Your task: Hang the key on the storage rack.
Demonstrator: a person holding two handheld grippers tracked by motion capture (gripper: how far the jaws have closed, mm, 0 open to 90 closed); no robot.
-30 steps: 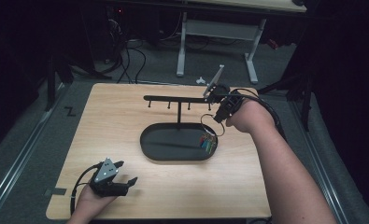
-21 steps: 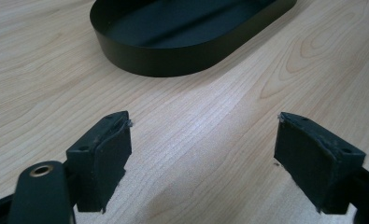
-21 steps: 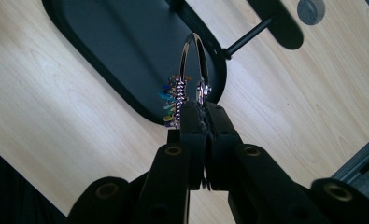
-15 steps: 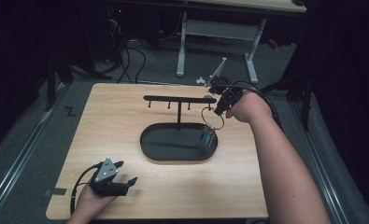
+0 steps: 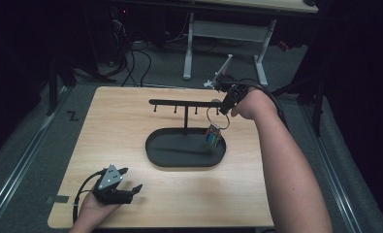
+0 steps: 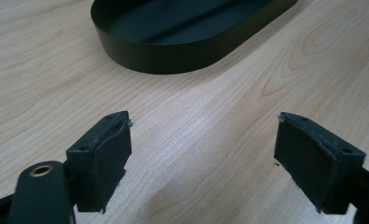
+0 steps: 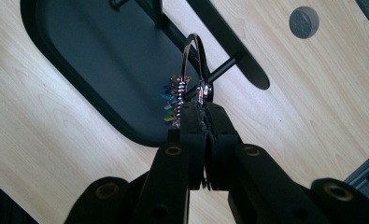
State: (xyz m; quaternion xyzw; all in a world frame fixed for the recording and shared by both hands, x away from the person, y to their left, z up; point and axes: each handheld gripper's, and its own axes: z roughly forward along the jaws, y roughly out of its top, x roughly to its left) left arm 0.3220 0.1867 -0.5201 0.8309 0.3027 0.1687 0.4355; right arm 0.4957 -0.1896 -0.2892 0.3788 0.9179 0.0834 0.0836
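Pale wooden counter (image 5: 131, 121) bearing black oval metal tray (image 5: 169, 158) with hook rack (image 5: 179, 103) at centre, right tongs (image 5: 226, 104) at two o'clock clenched on silver ring of coloured tags (image 5: 213, 127), seemingly for hanging, left tongs (image 5: 126, 189) released at seven o'clock.

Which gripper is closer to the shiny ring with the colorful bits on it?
The right gripper: it is shut on the key ring, holding it by the hook rack. The left gripper sits open, far off at the table's near corner.
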